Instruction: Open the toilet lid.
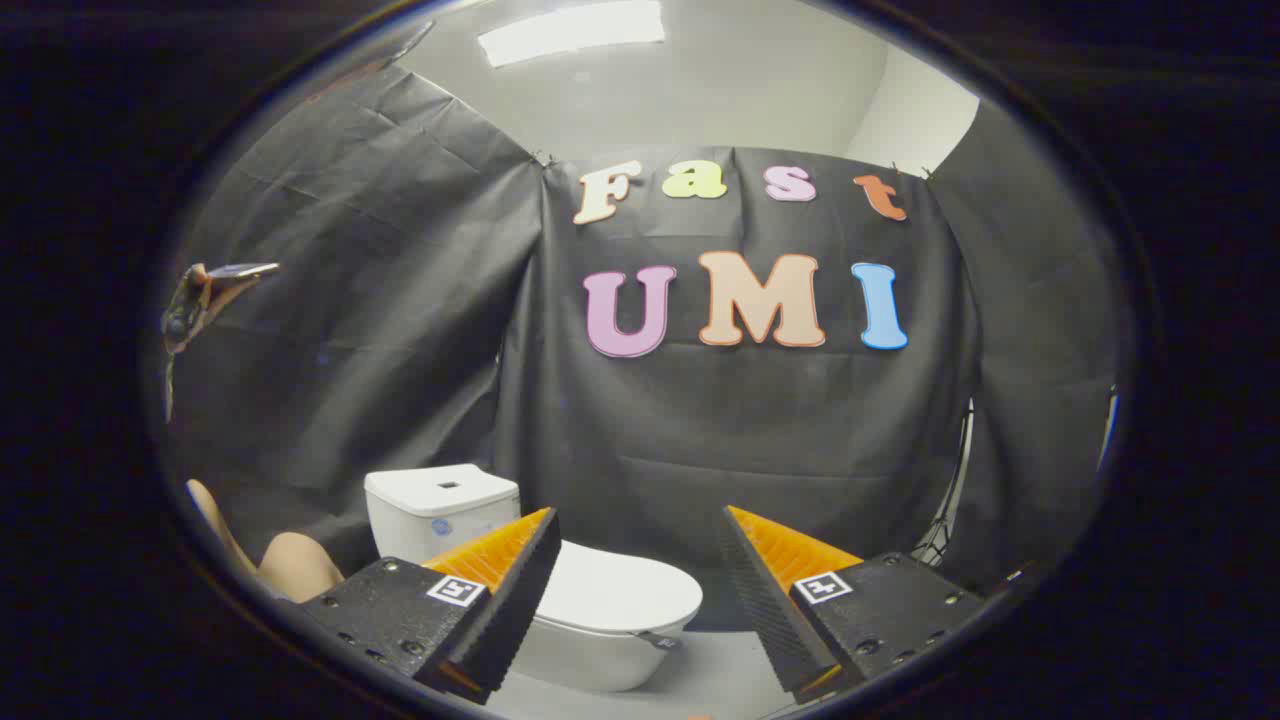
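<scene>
The gripper (640,545) stands wide open, its two fingers spread well apart and gripping nothing; the left finger (500,590) and the right finger (770,590) each show an orange ribbed face backed by black, and each black body carries a small square marker; the gap between the tips looks onto the black cloth wall (700,440).

Just ahead of the fingers, at about eleven o'clock from the gripper's midpoint and low, sits the white toilet (590,625); its lid (615,590) lies flat and closed over the bowl; the left finger overlaps the lid's near-left part in the view, and whether it touches cannot be told; the right finger is apart from the lid. The white tank (440,505) rises behind the bowl at roughly ten o'clock, against the cloth; a small dark fitting (655,640) shows on the bowl's side beneath the lid's edge.

Farther out at nine o'clock, low beside the tank, part of a person's limb (295,565) shows; higher at ten o'clock a hand holds a phone (225,280) near the cloth; at twelve o'clock a ceiling light (570,30) glows above the wall.
</scene>
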`<action>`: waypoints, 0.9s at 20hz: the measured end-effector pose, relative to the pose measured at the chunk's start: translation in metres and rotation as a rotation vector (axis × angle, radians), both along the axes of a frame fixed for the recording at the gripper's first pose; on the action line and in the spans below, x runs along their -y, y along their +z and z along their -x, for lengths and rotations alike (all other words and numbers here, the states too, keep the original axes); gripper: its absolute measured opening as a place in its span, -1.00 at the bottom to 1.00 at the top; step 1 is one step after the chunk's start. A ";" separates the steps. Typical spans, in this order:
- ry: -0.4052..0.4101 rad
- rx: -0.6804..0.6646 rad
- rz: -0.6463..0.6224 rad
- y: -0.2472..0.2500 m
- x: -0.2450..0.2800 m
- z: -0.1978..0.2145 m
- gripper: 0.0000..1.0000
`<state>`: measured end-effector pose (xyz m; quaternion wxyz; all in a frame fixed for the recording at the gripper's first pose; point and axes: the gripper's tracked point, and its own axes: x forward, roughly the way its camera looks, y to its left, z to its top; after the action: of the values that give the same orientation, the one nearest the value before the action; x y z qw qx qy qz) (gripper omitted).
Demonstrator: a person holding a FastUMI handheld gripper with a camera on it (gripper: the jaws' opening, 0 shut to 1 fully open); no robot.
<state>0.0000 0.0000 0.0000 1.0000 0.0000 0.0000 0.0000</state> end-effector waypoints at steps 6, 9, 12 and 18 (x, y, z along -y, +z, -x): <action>-0.027 -0.005 -0.026 -0.009 0.011 -0.045 0.93; -0.028 -0.035 -0.102 -0.021 0.018 -0.073 0.93; -0.022 -0.079 -0.195 -0.035 0.028 -0.102 0.93; -0.055 -0.249 -0.472 -0.091 0.056 -0.156 0.94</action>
<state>0.1563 -0.0560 -0.0912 0.9642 0.2333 0.1229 -0.0270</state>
